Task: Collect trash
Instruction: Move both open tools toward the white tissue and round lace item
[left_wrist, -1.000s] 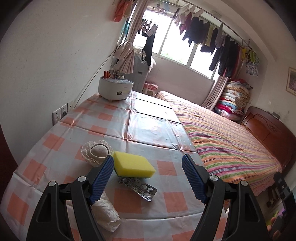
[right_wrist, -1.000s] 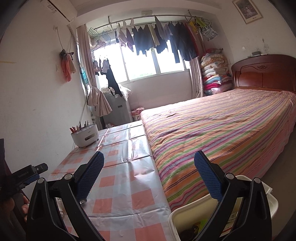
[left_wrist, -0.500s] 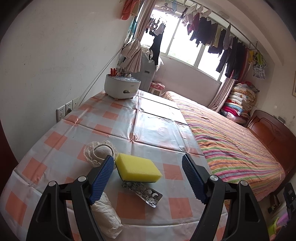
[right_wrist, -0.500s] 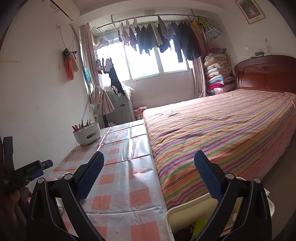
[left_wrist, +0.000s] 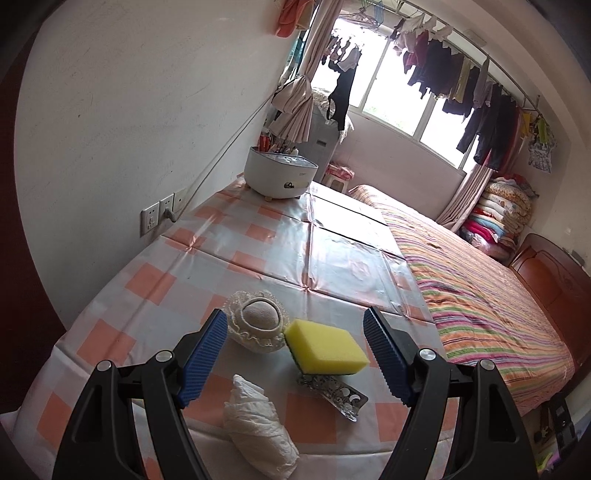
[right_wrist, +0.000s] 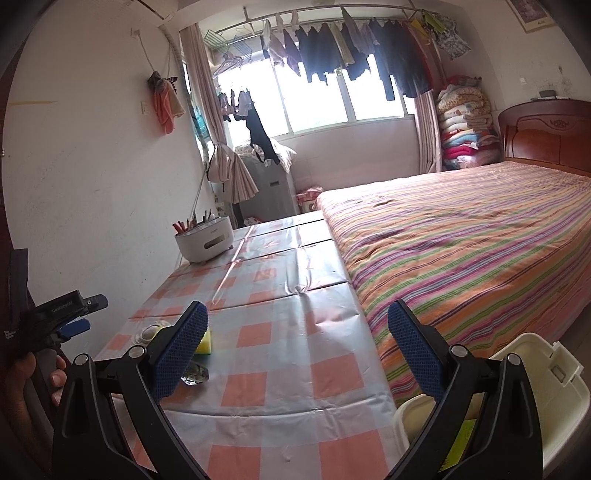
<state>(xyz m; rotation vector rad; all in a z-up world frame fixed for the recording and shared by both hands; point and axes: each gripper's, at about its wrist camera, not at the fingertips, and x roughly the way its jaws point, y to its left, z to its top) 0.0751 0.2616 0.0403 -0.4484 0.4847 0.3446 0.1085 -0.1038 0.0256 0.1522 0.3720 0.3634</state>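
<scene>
Bedroom daylight falls across a table covered in a glossy orange-and-white checked plastic cloth (left_wrist: 229, 266), which stands against a white wall with a bed under a striped multicolour cover (right_wrist: 461, 236) along its other side. Clothes hang on a rail over the window.

Taking the yellow rectangular sponge with a dark green underside (left_wrist: 325, 350) as the landmark: it lies near the table's near edge, its near end resting on a crinkled silver blister pack (left_wrist: 334, 393) that sticks out toward the camera. Just to the sponge's left sits a cream lacy round mesh wrapper with a pale ball-like centre (left_wrist: 256, 323), touching or almost touching it. Nearer the camera and left of the sponge lies a crumpled white tissue wad (left_wrist: 258, 424), close to the table edge. Far beyond the sponge, at the table's far end by the wall, stands a white round tub holding pens (left_wrist: 280, 173).

The left gripper (left_wrist: 295, 358) hovers over these items with its blue ribbed pads spread wide, nothing between them gripped. The right gripper (right_wrist: 297, 347) is likewise wide apart and empty, above bare cloth to the sponge's right. A cream plastic bin (right_wrist: 535, 373) stands on the floor below the table's right corner.

In the right wrist view, a hand (right_wrist: 26, 391) holds the other black tool, whose small white lettering is too blurred to read reliably.
</scene>
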